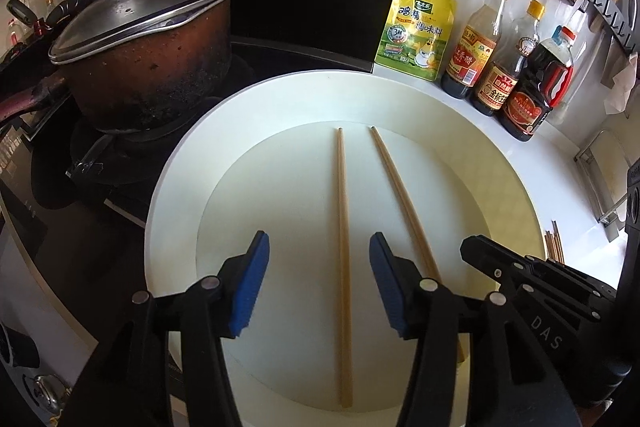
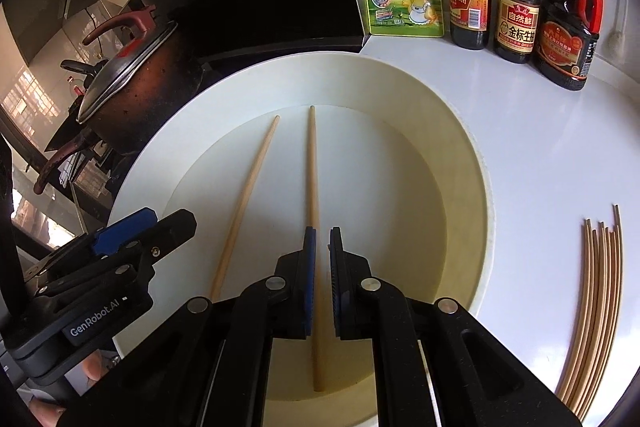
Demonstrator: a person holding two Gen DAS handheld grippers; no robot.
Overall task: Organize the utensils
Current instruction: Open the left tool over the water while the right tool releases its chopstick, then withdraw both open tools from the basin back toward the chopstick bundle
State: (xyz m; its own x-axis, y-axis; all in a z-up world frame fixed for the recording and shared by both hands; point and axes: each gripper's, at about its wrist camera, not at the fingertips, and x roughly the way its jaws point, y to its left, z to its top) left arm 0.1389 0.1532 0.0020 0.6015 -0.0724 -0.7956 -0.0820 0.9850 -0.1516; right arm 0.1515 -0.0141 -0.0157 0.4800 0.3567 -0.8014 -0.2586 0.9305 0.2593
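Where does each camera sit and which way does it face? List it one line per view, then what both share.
Left wrist: on the left gripper, looking forward and down at the white bowl; its jaws stand wide over the left chopstick; the right gripper shows at right.
Right wrist: on the right gripper, facing the same bowl; jaws narrow around the right chopstick, contact unclear; left gripper at left.
Shared: bowl, both chopsticks, pot, sauce bottles.
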